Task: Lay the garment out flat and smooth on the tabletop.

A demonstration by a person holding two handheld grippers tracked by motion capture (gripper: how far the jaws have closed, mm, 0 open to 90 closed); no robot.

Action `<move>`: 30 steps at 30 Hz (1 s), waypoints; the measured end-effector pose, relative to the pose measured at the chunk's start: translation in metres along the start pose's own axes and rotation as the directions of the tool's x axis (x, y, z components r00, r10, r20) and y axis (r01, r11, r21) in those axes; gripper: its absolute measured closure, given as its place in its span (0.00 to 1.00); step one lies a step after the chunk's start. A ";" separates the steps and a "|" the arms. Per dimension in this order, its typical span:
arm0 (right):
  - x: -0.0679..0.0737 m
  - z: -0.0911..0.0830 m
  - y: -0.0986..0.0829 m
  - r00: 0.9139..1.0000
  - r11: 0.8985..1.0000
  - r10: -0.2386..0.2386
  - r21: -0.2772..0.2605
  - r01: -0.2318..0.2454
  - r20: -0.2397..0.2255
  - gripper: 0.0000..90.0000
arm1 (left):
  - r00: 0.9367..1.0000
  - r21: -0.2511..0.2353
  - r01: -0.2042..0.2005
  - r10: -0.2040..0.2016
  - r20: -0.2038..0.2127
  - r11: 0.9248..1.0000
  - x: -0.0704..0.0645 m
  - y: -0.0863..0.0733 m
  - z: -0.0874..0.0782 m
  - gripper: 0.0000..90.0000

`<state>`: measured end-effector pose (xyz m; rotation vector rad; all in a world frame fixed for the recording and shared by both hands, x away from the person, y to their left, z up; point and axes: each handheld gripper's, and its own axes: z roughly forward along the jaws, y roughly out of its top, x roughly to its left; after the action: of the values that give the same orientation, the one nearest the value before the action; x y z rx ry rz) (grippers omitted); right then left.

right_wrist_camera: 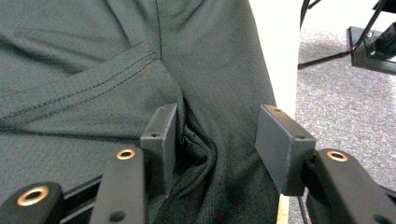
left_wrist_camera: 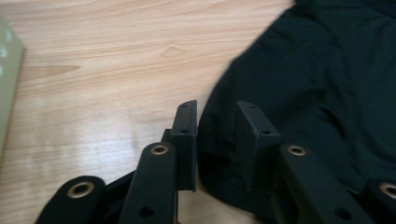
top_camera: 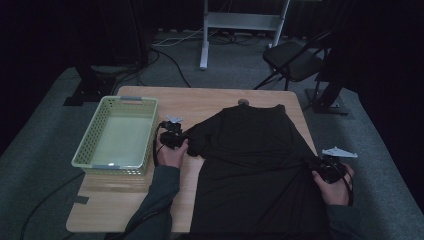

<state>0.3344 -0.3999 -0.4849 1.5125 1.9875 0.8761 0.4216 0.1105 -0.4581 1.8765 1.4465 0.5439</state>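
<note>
Black short-sleeved fabric T-shirt (top_camera: 255,165) lies spread flat on the light wooden table (top_camera: 210,100), collar at the far edge, hem hanging off the near edge, pale green perforated plastic basket (top_camera: 117,135) well apart to its left. Left gripper (left_wrist_camera: 215,140) sits at the shirt's left sleeve, jaws parted with the sleeve edge between them, not visibly clamped. Right gripper (right_wrist_camera: 215,144) is at the shirt's right edge near the table rim, jaws wide apart astride a bunched fold; contact looks likely but hard to confirm.
</note>
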 end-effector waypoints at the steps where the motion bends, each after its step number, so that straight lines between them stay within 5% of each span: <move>1: 0.000 0.000 0.000 1.000 1.000 -0.001 0.000 0.001 0.001 0.54 | 1.000 -0.003 -0.007 0.007 0.003 1.000 -0.002 -0.001 -0.001 0.78; 12: 0.001 0.000 0.000 1.000 1.000 -0.003 -0.001 0.003 0.003 0.54 | 0.999 -0.065 -0.001 -0.001 -0.032 0.998 0.002 0.000 -0.015 0.74; 21: 0.001 0.000 0.000 1.000 1.000 -0.002 -0.002 0.002 0.005 0.54 | 0.998 0.023 -0.034 0.033 0.058 0.999 -0.005 -0.006 0.006 0.73; 30: 0.001 0.000 0.000 1.000 1.000 -0.001 -0.002 0.001 0.004 0.54 | 0.999 0.044 -0.022 0.021 0.029 0.999 0.005 -0.007 0.019 0.73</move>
<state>0.3339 -0.3992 -0.4850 1.5107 1.9839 0.8735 0.4317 0.1109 -0.4763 1.9284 1.4322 0.4970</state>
